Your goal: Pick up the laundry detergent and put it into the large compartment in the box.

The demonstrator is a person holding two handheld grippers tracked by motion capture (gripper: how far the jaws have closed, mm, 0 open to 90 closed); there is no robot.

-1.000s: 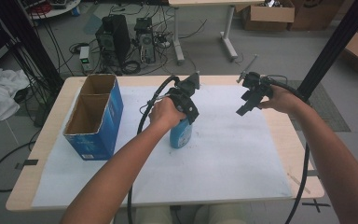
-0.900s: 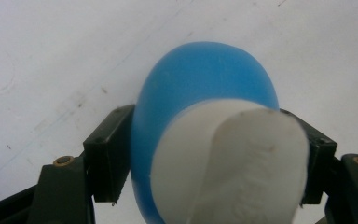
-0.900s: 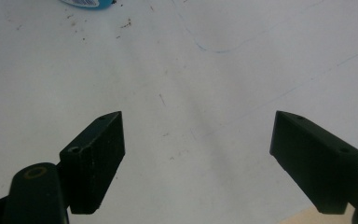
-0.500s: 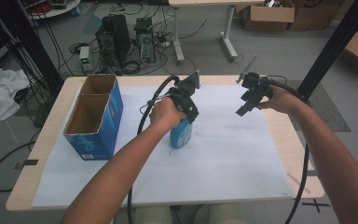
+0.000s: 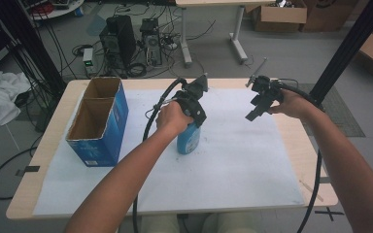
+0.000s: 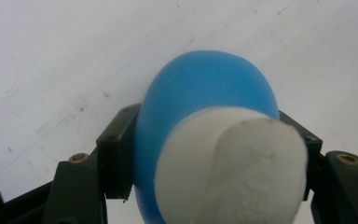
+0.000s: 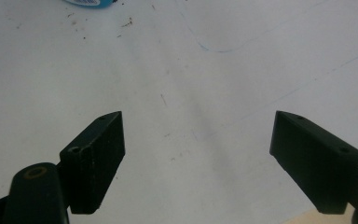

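A blue bottle (image 5: 188,141) with a white cap stands upright on the white sheet near the table's middle. My left gripper (image 5: 192,122) comes down on it from above. In the left gripper view the bottle (image 6: 205,93) sits between the two black jaws of this gripper (image 6: 209,156), and both pads touch its sides. These jaws have just been closing on the bottle. My right gripper (image 5: 251,114) hovers over the right part of the sheet, apart from the bottle. In the right gripper view it (image 7: 198,158) stands open with bare paper between its jaws.
An open blue cardboard box (image 5: 94,124) with two compartments stands at the table's left. A white sheet (image 5: 233,170) covers most of the wooden table (image 5: 315,189). A black pole (image 5: 349,48) rises at the right; computers and cables lie on the floor behind.
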